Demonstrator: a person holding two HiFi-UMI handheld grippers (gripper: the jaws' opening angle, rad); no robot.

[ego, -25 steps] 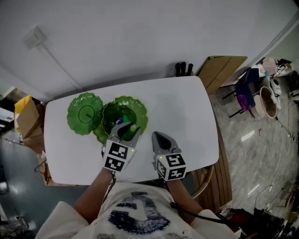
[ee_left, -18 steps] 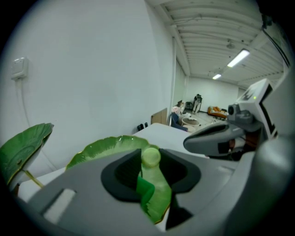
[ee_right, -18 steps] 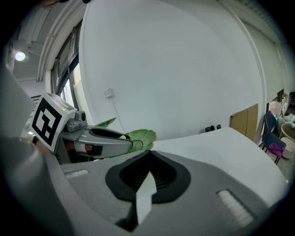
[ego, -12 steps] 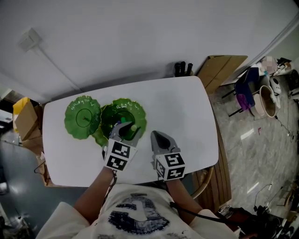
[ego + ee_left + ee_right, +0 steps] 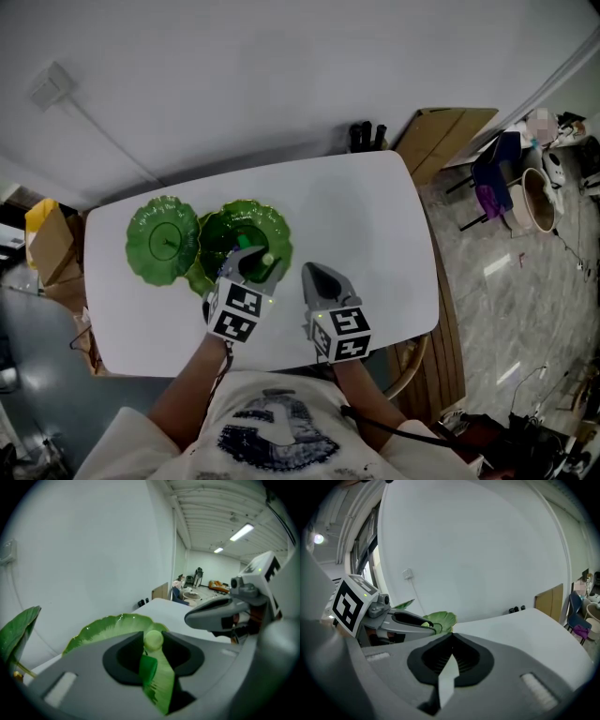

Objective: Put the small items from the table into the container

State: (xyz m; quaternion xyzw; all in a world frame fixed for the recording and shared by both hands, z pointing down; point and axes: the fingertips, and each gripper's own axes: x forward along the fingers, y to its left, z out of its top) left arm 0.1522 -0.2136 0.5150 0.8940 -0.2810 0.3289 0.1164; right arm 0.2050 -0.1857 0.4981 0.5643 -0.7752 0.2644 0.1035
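**Green piece poised over the leaf dish**

A small green item (image 5: 153, 640), perhaps a toy with a pale knob, is clamped in the jaws of the left gripper (image 5: 255, 262). The gripper is tilted down over the leaf-shaped green dish (image 5: 281, 228) at its 12 o'clock, apparently ready for release inside. The right gripper (image 5: 319, 275), at 3 o'clock, is pressed shut and empty above the white table (image 5: 375, 225), clear of the drop.

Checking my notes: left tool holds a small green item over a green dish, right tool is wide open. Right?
Not quite: the right tool is shut and empty, as the right gripper view shows. The left tool does hold the small green item over the green dish.
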